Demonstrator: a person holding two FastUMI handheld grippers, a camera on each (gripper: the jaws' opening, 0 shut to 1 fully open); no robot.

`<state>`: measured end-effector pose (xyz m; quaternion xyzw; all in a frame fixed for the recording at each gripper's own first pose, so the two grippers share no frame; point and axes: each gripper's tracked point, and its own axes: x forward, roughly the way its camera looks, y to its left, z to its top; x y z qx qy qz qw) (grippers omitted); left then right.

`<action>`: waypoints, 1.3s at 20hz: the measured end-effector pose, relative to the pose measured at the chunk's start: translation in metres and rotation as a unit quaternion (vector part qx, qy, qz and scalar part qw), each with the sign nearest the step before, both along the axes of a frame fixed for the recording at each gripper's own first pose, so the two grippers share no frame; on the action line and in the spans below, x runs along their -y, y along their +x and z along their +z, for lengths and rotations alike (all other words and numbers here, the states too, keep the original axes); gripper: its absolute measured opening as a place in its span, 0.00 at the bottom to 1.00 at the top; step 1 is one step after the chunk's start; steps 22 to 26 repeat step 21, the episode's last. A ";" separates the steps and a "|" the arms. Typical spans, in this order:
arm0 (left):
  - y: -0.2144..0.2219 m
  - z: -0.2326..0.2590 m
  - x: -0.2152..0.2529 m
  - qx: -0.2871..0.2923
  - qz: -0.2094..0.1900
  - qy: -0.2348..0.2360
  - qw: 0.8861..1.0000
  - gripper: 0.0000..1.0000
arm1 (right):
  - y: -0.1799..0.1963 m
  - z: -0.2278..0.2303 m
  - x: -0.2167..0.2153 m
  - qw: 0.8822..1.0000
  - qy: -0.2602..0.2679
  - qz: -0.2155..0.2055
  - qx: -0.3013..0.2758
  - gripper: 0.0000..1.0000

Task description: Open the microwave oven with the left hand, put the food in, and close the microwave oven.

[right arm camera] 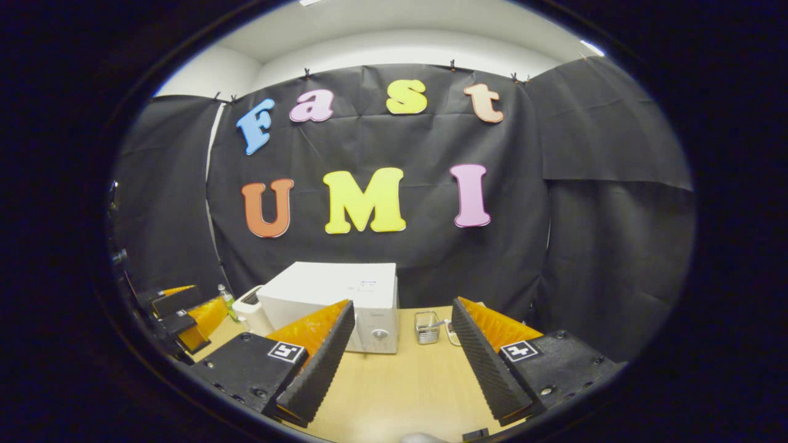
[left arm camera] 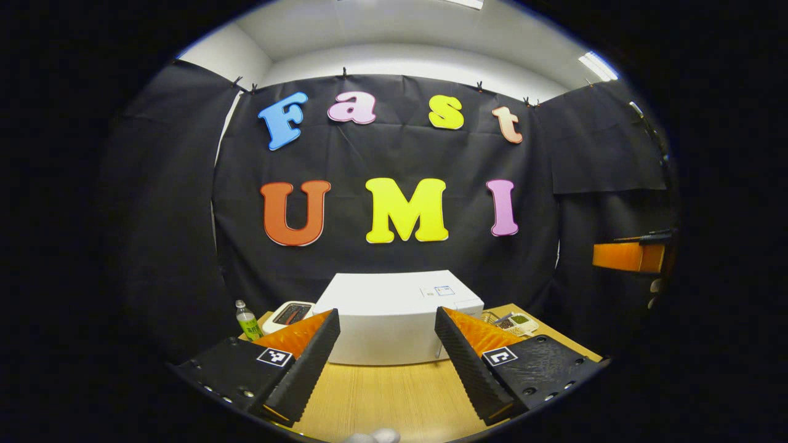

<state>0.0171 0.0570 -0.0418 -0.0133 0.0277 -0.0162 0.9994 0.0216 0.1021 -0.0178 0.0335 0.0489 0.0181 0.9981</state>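
Note:
A white microwave stands shut at the back of the wooden table, straight ahead of my left gripper. That gripper is open and holds nothing, some way short of the oven. In the right gripper view the microwave sits left of centre, its knob panel facing me. My right gripper is also open with nothing between its fingers. A small tray of food lies on the table just right of the oven. The left gripper shows at the far left, the right gripper at the far right.
A green bottle and a white appliance with a dark top stand left of the microwave. A small wire basket sits to the oven's right. Bare wood stretches from the oven to the table's front edge.

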 end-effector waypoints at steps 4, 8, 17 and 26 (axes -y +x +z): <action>-0.018 0.029 -0.008 0.030 -0.002 0.005 1.000 0.96 | -0.008 0.013 -0.008 1.000 0.006 0.002 0.017 1.00; -0.029 0.044 -0.018 0.044 0.000 -0.011 0.999 0.96 | -0.015 0.026 -0.012 0.999 -0.002 -0.005 0.038 0.92; -0.025 0.063 -0.040 0.065 0.033 0.000 0.997 0.96 | -0.018 0.028 -0.024 0.999 -0.005 0.007 0.040 0.92; -0.024 0.069 -0.039 0.074 0.033 0.005 0.997 0.96 | -0.016 0.035 -0.023 0.999 -0.004 0.007 0.047 1.00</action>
